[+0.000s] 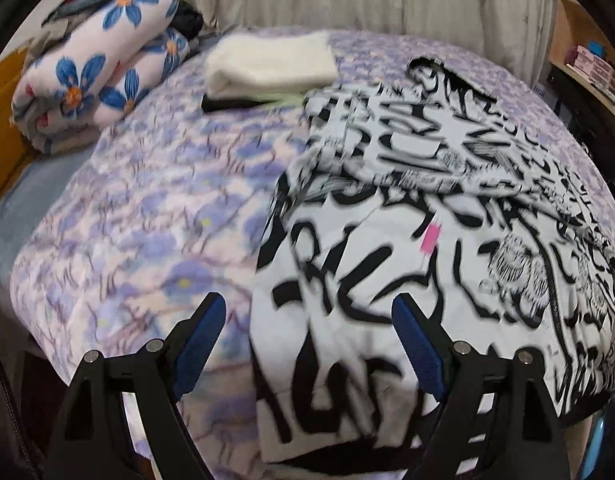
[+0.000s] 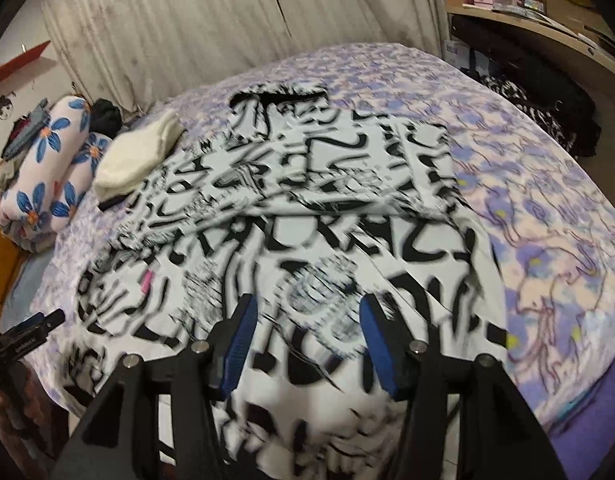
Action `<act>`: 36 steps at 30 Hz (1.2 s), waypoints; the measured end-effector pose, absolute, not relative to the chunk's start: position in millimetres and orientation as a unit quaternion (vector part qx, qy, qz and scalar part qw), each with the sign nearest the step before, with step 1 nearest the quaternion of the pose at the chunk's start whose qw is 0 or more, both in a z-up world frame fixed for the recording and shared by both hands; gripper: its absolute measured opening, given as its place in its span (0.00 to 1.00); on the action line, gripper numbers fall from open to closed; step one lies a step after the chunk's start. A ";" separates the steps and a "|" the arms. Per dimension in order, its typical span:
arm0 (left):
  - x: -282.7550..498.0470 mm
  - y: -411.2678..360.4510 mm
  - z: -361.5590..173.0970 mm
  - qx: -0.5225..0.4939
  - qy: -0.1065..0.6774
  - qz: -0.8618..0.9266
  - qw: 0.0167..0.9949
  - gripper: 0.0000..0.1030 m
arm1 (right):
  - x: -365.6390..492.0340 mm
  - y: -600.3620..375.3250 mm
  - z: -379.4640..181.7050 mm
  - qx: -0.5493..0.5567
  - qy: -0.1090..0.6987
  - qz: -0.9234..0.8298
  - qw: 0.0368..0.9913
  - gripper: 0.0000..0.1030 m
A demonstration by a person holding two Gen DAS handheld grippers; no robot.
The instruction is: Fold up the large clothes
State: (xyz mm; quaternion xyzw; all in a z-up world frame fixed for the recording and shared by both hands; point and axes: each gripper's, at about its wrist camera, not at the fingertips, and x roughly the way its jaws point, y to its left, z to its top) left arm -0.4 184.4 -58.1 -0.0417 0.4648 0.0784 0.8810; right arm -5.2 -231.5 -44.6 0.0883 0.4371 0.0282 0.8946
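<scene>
A large black-and-white printed garment (image 2: 307, 216) lay spread on the bed (image 2: 547, 208), over a purple floral blanket (image 1: 147, 208), reaching from the near edge toward the far side, its upper part folded across itself. The left gripper (image 1: 309, 316) hovered over the garment's left edge, jaws spread and holding nothing. The right gripper (image 2: 307, 320) hung above the near middle of the garment, jaws likewise spread and empty. A folded cream cloth (image 1: 271, 62) sat at the far left, just beside the garment, near a rolled blue-flowered quilt (image 1: 103, 64).
</scene>
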 end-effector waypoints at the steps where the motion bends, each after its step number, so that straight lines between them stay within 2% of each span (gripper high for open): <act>1: -2.2 190.0 -64.2 -0.051 0.474 0.076 0.876 0.81 | -7.5 -236.9 -48.0 0.088 0.443 0.024 0.892 0.52; 7: -8.9 221.7 -97.9 -0.138 0.526 0.057 0.837 0.81 | -18.8 -270.9 -64.5 0.099 0.472 -0.010 0.876 0.52; 11: -10.7 231.1 -108.9 -0.171 0.533 0.047 0.828 0.81 | -27.2 -291.2 -68.9 0.099 0.481 -0.035 0.870 0.52; 22: 8.3 218.7 -110.1 -0.153 0.540 0.032 0.827 0.81 | -37.3 -322.6 -92.9 0.115 0.524 -0.064 0.841 0.52; 29: 26.7 208.5 -124.4 -0.126 0.552 0.020 0.824 0.91 | -35.8 -323.2 -103.0 0.119 0.529 -0.043 0.839 0.53; 36: 44.0 199.6 -133.7 -0.096 0.544 0.001 0.833 0.92 | -28.3 -317.0 -113.6 0.104 0.523 0.013 0.846 0.52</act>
